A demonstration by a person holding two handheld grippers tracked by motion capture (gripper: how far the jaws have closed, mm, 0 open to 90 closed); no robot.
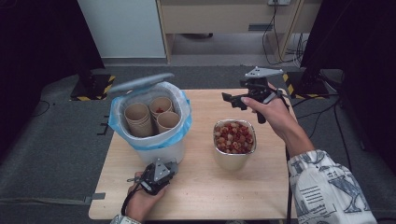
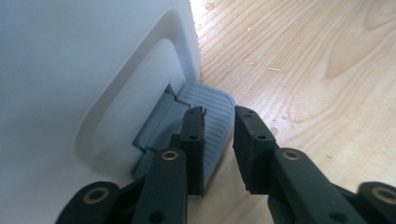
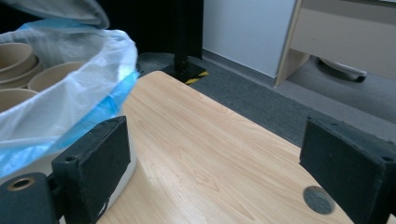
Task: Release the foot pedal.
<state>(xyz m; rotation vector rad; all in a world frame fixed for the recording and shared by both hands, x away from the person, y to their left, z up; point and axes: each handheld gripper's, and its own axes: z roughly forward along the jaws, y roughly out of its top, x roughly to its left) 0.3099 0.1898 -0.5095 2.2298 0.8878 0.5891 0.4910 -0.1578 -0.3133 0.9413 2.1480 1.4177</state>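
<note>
Pedal [image 2: 212, 126] of the white bin [image 1: 159, 151]: a grey, ribbed foot lever, set low in a recess at the bin's base, at the near side of the wooden table [image 1: 210, 186]. In the left gripper view it is seen just ahead of and beneath the left gripper [image 2: 219, 116]; the left-hand fingertip [image 2: 194, 123] is laid over the ribbed face, while the other fingertip is placed off the pedal's rounded edge, above bare wood. The jaws are held slightly apart; whether the pedal is pressed cannot be told. No thing is clamped between them.

Bin: lined with a clear and blue bag [image 1: 180, 126], lid [image 1: 140, 83] raised and tilted back. Three brown paper cups [image 1: 152, 116] are stacked and nested inside, upright.

Left gripper, high view [image 1: 173, 164]: held low at the bin's front, jaws directed at its base.

Right gripper [image 1: 232, 100]: held in the air over the far right part of the table, well apart from the bin, jaws directed toward it. In the right gripper view the pads [image 3: 100, 154] are spread wide, with nothing between them but table.

Steel container [image 1: 234, 144]: stood on the table to the right of the bin, filled with small red and pale pieces; below the right hand [image 1: 271, 112].
</note>
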